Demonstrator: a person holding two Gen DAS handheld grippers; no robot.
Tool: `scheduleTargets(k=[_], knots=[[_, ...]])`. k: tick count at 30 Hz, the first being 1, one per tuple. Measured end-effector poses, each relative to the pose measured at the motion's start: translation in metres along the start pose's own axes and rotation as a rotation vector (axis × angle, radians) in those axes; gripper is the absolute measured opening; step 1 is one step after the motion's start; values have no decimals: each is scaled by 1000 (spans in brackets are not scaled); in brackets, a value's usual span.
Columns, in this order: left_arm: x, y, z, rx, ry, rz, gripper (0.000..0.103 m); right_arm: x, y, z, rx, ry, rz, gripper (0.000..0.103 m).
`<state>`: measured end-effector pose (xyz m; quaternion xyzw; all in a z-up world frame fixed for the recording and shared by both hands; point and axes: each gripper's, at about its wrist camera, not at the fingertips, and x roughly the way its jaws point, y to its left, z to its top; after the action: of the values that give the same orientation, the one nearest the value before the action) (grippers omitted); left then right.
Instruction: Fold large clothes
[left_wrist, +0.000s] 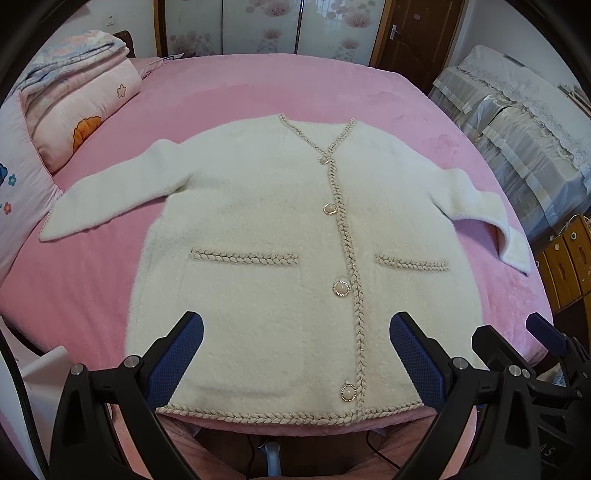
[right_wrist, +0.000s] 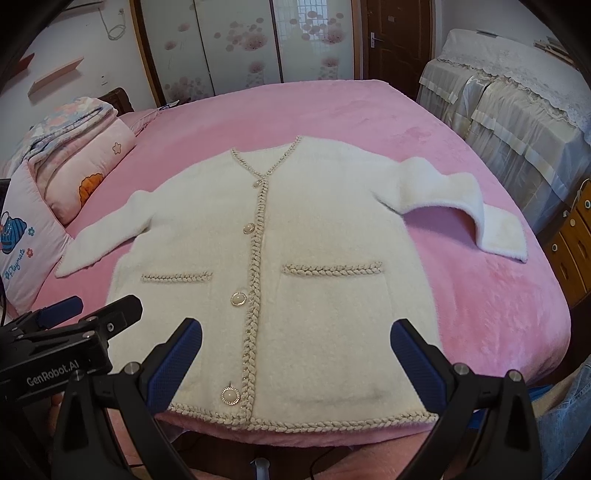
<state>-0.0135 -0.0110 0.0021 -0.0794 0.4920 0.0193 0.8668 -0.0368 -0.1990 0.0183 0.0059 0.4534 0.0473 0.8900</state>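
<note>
A fluffy white cardigan (left_wrist: 258, 221) with braided beige trim and pearl buttons lies flat, front up, on the pink bed (left_wrist: 258, 85), both sleeves spread out sideways. It also shows in the right wrist view (right_wrist: 314, 229). My left gripper (left_wrist: 295, 350) is open and empty, hovering above the hem near the bed's front edge. My right gripper (right_wrist: 295, 354) is open and empty, also above the hem, just right of the left one. The right gripper shows at the right of the left wrist view (left_wrist: 517, 343); the left gripper shows at the left of the right wrist view (right_wrist: 92, 310).
Folded quilts and pillows (left_wrist: 81, 99) are stacked at the bed's left side. A cloth-covered piece of furniture (left_wrist: 517, 122) and wooden drawers (left_wrist: 565, 266) stand to the right. Wardrobe doors (right_wrist: 240, 44) and a wooden door (right_wrist: 395, 37) are behind the bed.
</note>
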Motion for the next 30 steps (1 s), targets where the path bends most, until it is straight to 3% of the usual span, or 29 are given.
scheduleTargets(k=[12, 30], knots=[[-10, 0, -3, -6, -45, -17, 100, -2, -4, 0, 14, 1, 13, 102], [-13, -4, -1, 7, -47, 14, 100, 0, -3, 0, 15, 5, 8, 102]])
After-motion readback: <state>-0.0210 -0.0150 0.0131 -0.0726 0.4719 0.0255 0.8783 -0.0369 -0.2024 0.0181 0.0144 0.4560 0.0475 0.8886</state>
